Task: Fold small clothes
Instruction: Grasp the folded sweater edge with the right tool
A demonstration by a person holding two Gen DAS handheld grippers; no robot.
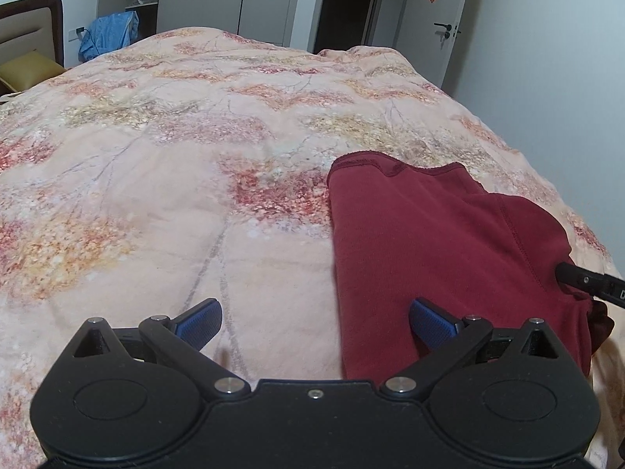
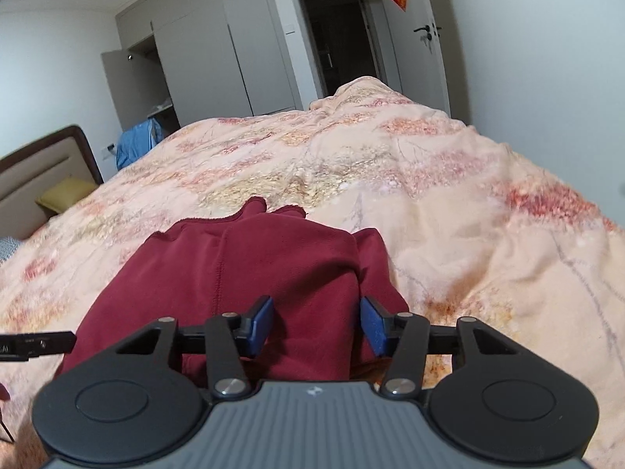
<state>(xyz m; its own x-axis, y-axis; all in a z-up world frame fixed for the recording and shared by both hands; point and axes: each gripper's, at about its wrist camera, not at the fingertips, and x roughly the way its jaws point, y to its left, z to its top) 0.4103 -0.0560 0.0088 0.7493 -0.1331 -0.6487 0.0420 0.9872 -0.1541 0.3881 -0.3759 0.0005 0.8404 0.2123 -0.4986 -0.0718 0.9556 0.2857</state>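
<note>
A dark red garment [image 1: 441, 242] lies on the floral bed cover [image 1: 195, 156], partly folded over itself. My left gripper [image 1: 315, 322] is open and empty; its right pad sits over the garment's left edge, its left pad over bare cover. In the right wrist view my right gripper [image 2: 317, 326] is open, and a raised fold of the garment [image 2: 273, 265] lies between its blue pads. I cannot tell whether the pads touch the cloth. The right gripper's finger [image 1: 590, 283] shows at the garment's right side in the left wrist view.
The bed's headboard [image 1: 35, 27] and a yellow pillow [image 1: 23, 72] are at the far left. A blue cloth [image 1: 109, 35] hangs beyond the bed. Grey wardrobes [image 2: 218, 51], a dark doorway and a white door [image 2: 422, 35] stand behind. The bed's right edge drops near the wall.
</note>
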